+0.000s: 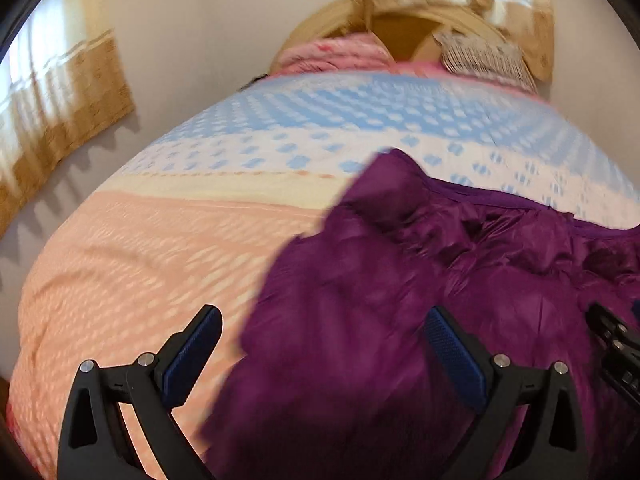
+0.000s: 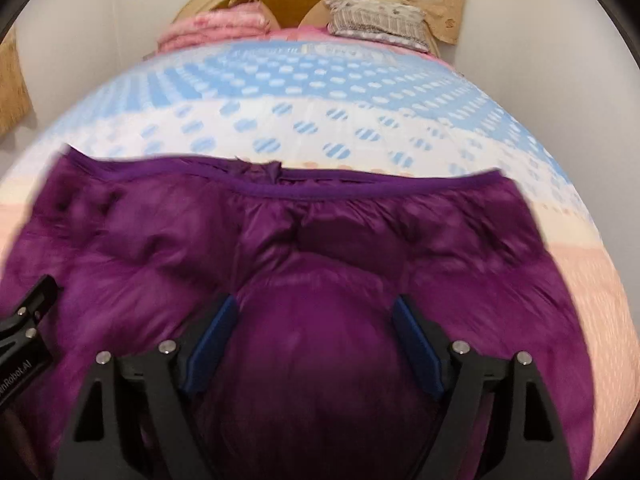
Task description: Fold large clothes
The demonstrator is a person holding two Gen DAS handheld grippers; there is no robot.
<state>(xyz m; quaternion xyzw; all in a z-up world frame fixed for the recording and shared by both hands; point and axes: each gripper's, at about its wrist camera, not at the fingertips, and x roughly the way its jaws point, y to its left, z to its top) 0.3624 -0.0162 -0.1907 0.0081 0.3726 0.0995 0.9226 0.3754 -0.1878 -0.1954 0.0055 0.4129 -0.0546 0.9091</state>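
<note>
The purple jacket [image 1: 400, 300] looks smeary and runs off the near and right edges. The other gripper [image 1: 614, 344] is cut off — only a bit shows at the right.

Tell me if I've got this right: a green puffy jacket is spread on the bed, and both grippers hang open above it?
Not quite: the puffy jacket is purple, not green, as the right wrist view shows plainly. The rest holds: it lies on the bed, and the left gripper and right gripper are both open above it.
</note>
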